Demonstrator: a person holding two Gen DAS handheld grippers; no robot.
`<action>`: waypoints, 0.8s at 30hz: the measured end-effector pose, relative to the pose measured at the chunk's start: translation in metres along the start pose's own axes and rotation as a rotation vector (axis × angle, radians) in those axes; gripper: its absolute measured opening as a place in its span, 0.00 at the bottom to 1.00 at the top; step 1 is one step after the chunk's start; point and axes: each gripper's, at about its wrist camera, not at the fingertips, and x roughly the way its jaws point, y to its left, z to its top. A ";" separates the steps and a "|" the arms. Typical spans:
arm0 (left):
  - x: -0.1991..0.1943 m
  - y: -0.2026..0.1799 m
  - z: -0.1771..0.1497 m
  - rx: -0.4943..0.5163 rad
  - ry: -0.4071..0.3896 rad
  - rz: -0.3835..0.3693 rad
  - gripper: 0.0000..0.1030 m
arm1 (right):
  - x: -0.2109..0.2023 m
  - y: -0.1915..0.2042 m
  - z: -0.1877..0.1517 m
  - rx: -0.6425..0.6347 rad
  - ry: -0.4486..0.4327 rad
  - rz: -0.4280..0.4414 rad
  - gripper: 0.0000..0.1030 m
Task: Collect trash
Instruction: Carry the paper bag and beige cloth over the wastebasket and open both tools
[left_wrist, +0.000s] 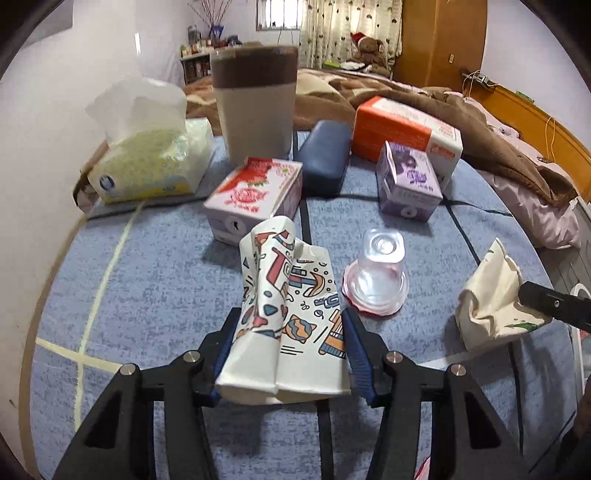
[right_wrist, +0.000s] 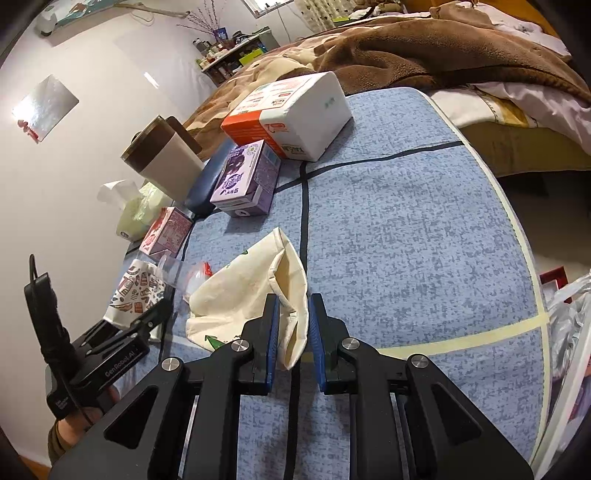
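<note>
On the blue mat (left_wrist: 147, 295), far left, a tissue pack (left_wrist: 147, 162) lies beside a tall mug (left_wrist: 255, 103). Nearer, the left gripper (left_wrist: 288, 343) is clamped on a crushed paper cup (left_wrist: 288, 295) printed with cartoons. Just right of it, a clear plastic cup (left_wrist: 376, 273) stands upside down. Farther right, the right gripper (right_wrist: 293, 328) pinches the rim of a cream cloth bag (right_wrist: 255, 291)
</note>
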 end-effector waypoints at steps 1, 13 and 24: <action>-0.001 -0.001 0.000 0.008 -0.002 0.003 0.54 | -0.001 -0.001 0.000 0.002 -0.001 0.003 0.16; -0.054 -0.027 -0.006 0.046 -0.077 -0.051 0.54 | -0.046 -0.003 -0.007 -0.012 -0.093 -0.009 0.16; -0.110 -0.082 -0.017 0.123 -0.149 -0.125 0.54 | -0.124 -0.027 -0.026 -0.002 -0.232 -0.067 0.16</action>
